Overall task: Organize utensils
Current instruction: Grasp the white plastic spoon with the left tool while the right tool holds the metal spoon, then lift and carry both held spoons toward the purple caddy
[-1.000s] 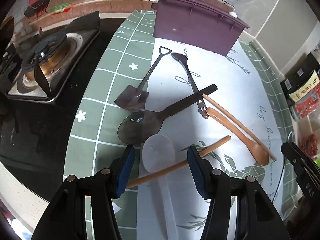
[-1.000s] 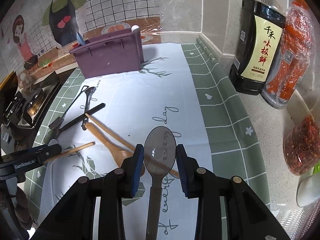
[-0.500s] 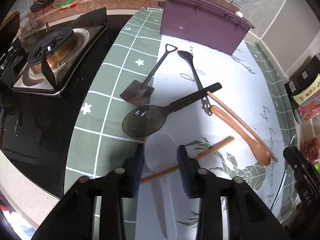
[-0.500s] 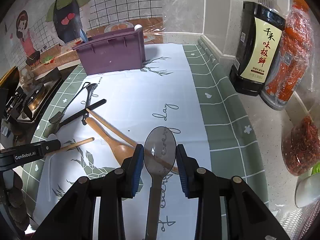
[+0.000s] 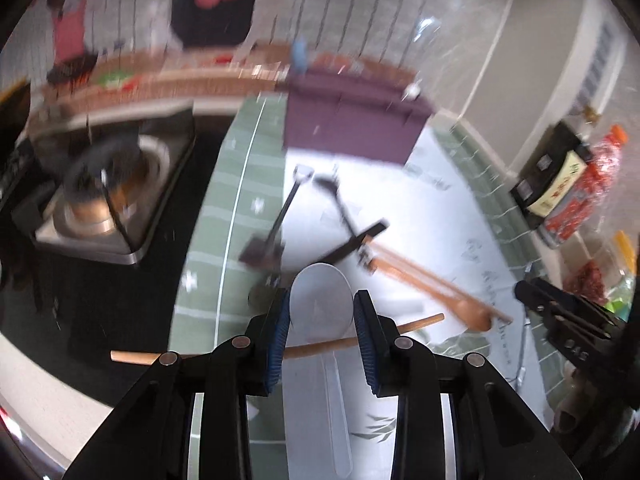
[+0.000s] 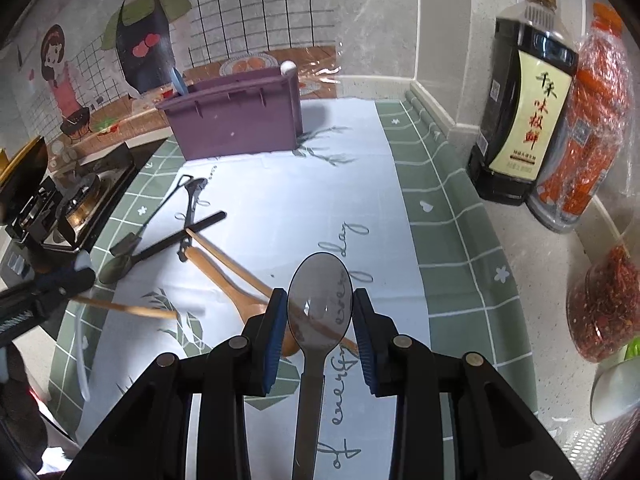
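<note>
My left gripper point(image 5: 320, 320) is shut on a clear white plastic spoon point(image 5: 320, 300) and holds it lifted above the mat; the view is blurred. My right gripper point(image 6: 320, 316) is shut on a smoky translucent spoon point(image 6: 320, 296), bowl forward. On the mat lie a shovel-shaped spoon point(image 5: 276, 224), a dark ladle point(image 6: 160, 246), a small black spoon point(image 6: 192, 204), a wooden spoon point(image 6: 228, 284) and wooden chopsticks point(image 5: 320, 346). A purple utensil box point(image 6: 236, 120) stands at the far end of the mat.
A gas stove point(image 5: 108, 200) sits left of the green-checked mat point(image 6: 440, 240). A soy sauce bottle point(image 6: 520, 112), an orange bottle point(image 6: 584, 128) and a jar of dried chilli point(image 6: 604, 308) stand at the right along the wall.
My left gripper closed on the white plastic spoon and lifted it, tilting up. One chopstick shifted left under it. My right gripper held the smoky spoon steady.
</note>
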Motion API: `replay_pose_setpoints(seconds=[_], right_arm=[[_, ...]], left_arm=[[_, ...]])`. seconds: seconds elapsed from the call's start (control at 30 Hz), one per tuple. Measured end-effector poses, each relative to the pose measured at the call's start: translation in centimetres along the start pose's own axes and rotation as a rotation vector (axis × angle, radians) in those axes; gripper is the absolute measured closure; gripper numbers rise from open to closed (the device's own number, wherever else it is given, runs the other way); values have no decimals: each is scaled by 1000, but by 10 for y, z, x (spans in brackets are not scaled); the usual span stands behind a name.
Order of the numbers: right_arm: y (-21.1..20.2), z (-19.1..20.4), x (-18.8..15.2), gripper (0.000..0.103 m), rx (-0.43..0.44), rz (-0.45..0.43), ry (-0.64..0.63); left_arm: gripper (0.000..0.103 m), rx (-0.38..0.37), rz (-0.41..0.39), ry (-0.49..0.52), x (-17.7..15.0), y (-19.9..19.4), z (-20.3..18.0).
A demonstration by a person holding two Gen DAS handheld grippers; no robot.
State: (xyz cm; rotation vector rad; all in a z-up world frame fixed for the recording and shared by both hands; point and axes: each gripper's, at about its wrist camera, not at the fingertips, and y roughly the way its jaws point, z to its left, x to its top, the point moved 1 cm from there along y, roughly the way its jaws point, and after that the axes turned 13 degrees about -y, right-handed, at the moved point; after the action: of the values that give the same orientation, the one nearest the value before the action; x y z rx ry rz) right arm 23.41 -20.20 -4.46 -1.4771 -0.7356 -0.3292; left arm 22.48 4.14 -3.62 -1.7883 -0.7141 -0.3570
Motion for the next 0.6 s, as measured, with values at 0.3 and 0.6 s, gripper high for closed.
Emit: replay_pose_setpoints(seconds=[0.3, 0.6], right_arm=[[-46, 2, 44, 73, -18, -170, -57], [-55, 7, 77, 73, -48, -245, -105]], left_arm=[[70, -112, -183, 54, 46, -57, -25], [70, -113, -367, 157, 64, -52, -38]])
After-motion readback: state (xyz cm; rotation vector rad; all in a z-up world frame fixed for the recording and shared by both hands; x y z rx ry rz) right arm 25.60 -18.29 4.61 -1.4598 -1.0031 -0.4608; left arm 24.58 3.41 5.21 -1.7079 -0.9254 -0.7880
